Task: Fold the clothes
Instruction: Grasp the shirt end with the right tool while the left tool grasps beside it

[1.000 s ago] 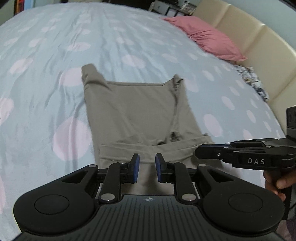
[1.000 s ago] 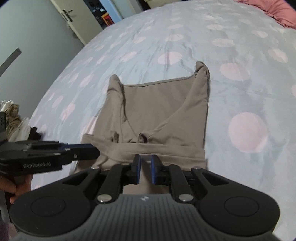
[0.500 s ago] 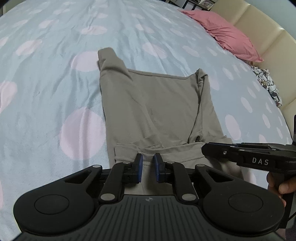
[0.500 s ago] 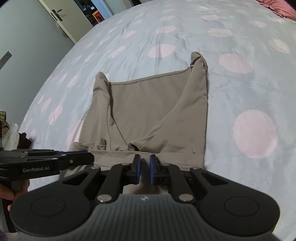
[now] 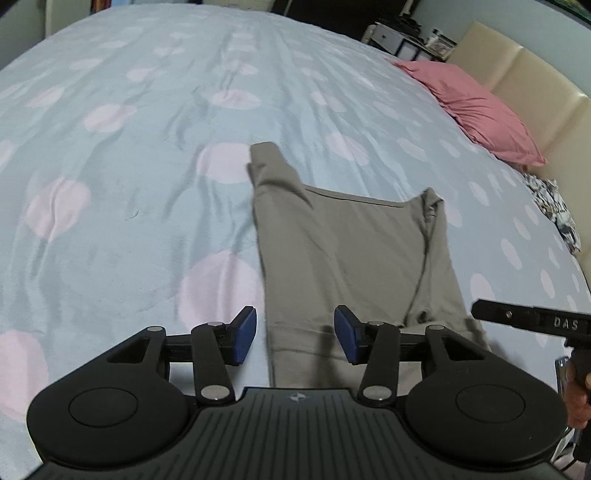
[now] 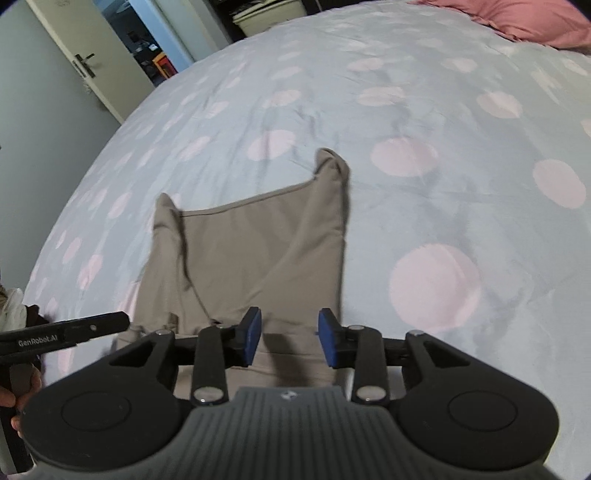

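A: Left wrist view. The left gripper [image 5: 294, 336] has its jaws spread wide with nothing between them. They hang over the near left edge of the taupe jersey garment [image 5: 343, 254], which lies partly folded on the pale blue bedspread with pink dots [image 5: 110, 192].

B: Anything around it?

A: A pink pillow [image 5: 480, 110] sits far right against the cream padded headboard [image 5: 535, 99]. A black-and-white patterned cloth [image 5: 554, 206] is bunched at the bed's right edge. Dark shelves with clutter [image 5: 402, 37] are at the back. The right gripper [image 5: 532, 321], marked DAS, pokes in from the right, just beside the garment's near right corner, with a hand [image 5: 576, 391] on its grip. Its jaws can't be read from here.

B: Right wrist view?

A: The right gripper [image 6: 290, 336] has its jaws well apart and empty, above the garment's [image 6: 266, 251] near hem. The side flaps are folded inward, and two points stick up at the far end. The left gripper [image 6: 88, 325], labelled GenRobot.AI, comes in from the left by the near left corner, with a hand [image 6: 22, 387] under it.

B: Obstructions?

A: The bedspread [image 6: 443, 166] around the garment is bare. A cream door with a handle [image 6: 70, 51] stands open at upper left. Some crumpled light and dark fabric [image 6: 14, 306] is at the left edge, and the pillow [image 6: 517, 18] is top right.
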`<state>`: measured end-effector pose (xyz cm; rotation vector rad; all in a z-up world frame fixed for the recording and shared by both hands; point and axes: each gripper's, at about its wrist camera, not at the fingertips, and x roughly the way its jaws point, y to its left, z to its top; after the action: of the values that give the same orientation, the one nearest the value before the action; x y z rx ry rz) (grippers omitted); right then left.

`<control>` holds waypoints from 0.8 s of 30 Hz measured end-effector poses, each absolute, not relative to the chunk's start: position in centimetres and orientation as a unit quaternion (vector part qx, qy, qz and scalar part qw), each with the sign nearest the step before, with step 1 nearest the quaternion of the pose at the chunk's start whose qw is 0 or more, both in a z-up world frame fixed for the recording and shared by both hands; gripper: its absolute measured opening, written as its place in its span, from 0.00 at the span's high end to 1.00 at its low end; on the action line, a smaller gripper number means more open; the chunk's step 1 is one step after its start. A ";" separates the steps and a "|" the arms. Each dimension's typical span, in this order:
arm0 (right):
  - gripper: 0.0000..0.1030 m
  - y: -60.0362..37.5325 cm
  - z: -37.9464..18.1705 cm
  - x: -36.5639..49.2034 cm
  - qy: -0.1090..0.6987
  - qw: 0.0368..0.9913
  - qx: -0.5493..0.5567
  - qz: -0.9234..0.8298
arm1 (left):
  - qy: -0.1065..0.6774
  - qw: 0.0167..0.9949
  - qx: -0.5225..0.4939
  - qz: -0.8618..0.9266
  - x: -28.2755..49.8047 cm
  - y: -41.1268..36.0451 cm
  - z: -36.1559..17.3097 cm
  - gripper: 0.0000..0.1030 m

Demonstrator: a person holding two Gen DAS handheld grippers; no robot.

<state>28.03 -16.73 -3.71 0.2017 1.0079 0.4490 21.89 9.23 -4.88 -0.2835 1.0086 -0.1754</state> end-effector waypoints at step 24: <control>0.80 -15.3 -6.2 41.0 0.484 0.852 0.094 0.179 | 0.473 0.859 -0.179 -0.083 33.8 11.3 -8.0 0.57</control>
<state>40.96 -15.35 -6.18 0.1978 1.0180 0.3775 33.77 11.35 -8.03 -0.3765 0.9929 -0.1747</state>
